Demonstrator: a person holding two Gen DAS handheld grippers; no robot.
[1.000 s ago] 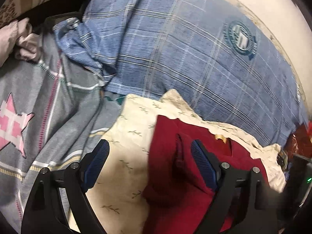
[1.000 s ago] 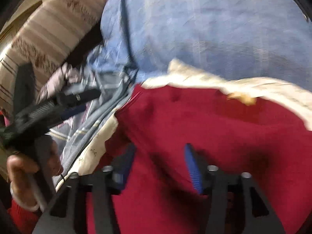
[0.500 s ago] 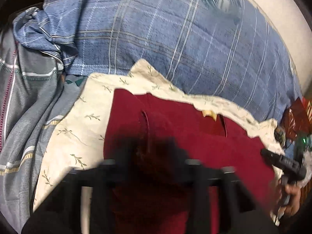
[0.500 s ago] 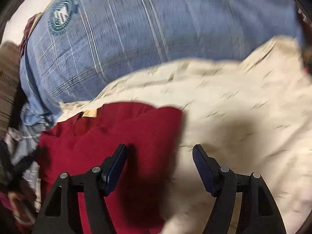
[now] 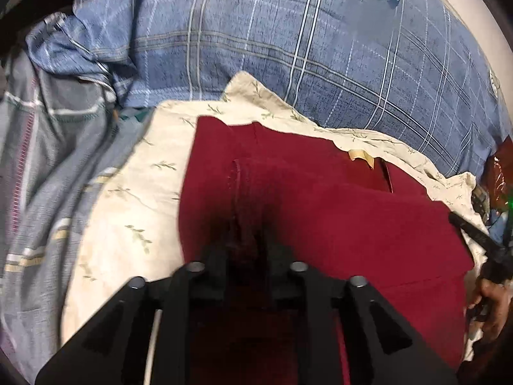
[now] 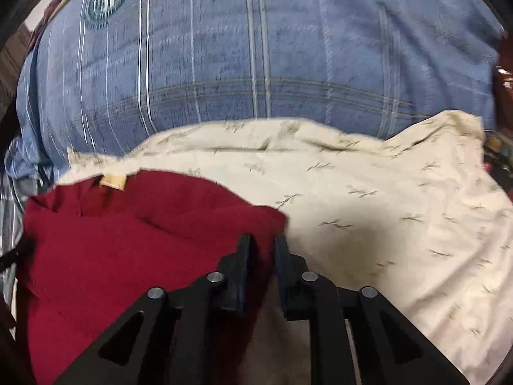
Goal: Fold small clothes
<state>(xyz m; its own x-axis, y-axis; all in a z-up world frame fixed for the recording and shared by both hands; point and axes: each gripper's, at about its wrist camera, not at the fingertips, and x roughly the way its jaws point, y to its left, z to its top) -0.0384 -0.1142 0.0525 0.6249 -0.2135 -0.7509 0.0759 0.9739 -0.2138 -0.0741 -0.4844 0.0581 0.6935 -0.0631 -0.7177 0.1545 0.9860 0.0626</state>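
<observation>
Red garment [image 5: 320, 224] lies spread on cream cloth [image 6: 384, 211], blue checked bedding [image 5: 288, 48] behind. No finished fold visible.
Left tool [image 5: 245, 243] just reopened slightly, pinching raised seam ridge.
Right tool [image 6: 262, 250] just closed on right edge.
Likely first fold starting; most work left.

Left gripper [image 5: 245, 243] and right gripper [image 6: 262, 250], both angled downward, fingers just drawn narrow, pinching cloth.
</observation>
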